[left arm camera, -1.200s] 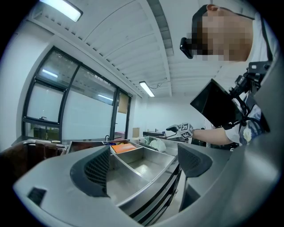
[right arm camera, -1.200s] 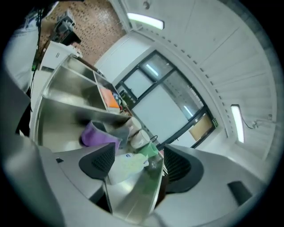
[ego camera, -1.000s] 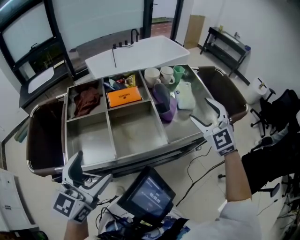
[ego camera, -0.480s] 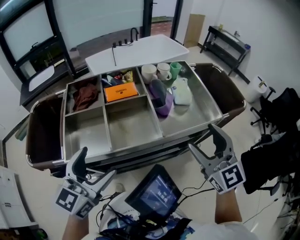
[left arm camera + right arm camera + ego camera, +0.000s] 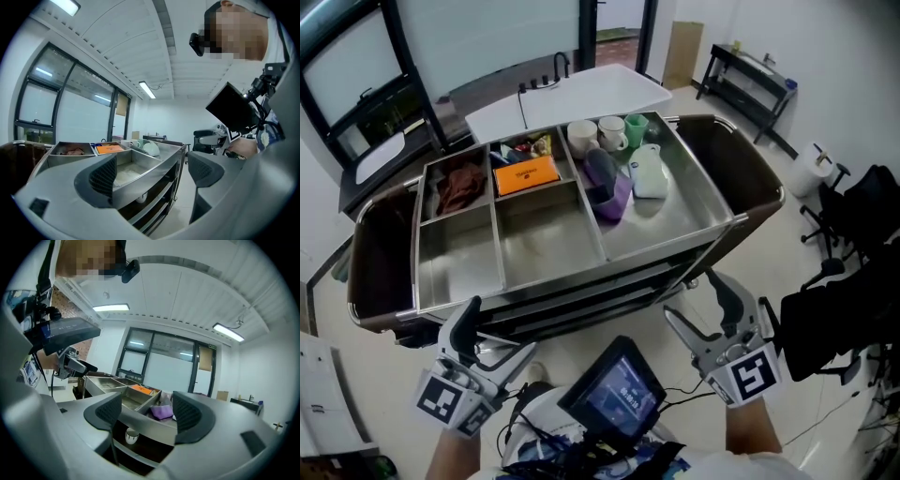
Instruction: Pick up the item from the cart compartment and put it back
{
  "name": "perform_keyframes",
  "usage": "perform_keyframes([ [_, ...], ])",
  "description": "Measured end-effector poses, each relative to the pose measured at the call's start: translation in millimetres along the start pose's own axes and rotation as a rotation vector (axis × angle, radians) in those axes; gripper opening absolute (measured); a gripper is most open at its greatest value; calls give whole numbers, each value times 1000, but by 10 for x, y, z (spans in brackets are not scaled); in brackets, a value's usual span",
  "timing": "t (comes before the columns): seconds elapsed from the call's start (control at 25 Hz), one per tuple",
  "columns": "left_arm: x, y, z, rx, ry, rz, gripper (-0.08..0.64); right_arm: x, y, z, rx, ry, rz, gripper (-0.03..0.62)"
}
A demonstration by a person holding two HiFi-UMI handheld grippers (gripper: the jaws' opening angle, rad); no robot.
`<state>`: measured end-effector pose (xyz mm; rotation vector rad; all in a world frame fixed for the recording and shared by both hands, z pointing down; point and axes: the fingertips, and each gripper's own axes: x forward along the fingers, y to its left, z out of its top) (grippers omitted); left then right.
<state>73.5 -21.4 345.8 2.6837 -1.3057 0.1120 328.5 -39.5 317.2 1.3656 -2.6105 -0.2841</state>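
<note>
The steel cart (image 5: 670,246) stands in front of me with several open compartments. An orange box (image 5: 525,174) lies in the back middle one, and it also shows as an orange box (image 5: 108,149) and an orange box (image 5: 140,390) in the gripper views. A brown cloth (image 5: 459,184) fills the back left one. A purple item (image 5: 605,187), cups (image 5: 581,136) and a pale bottle-like item (image 5: 649,175) sit in the right one. My left gripper (image 5: 497,336) and right gripper (image 5: 694,300) hover open and empty in front of the cart, below its top edge. Between the open jaws, the left gripper (image 5: 154,173) and right gripper (image 5: 146,412) hold nothing.
A white tabletop (image 5: 572,98) lies behind the cart. A tablet screen (image 5: 614,394) hangs at my chest between the grippers. A small cup (image 5: 131,435) stands on a lower cart shelf. A black chair (image 5: 853,234) and cables on the floor are to the right.
My right gripper has drawn back from over the cart's right compartment toward my body and dropped lower, still open. The left gripper has barely moved.
</note>
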Motion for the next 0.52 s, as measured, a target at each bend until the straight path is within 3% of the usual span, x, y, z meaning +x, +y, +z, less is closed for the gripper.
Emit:
perform_keyframes([
  [0.16, -31, -112, 5, 4, -4, 14, 474, -138, 10, 45, -12, -4, 7, 362],
  [0.32, -72, -182, -38, 8, 7, 22, 474, -231, 58, -17, 50, 17, 6, 362],
  [0.52, -131, -274, -77, 10, 25, 28, 474, -345, 134, -37, 61, 19, 22, 362],
])
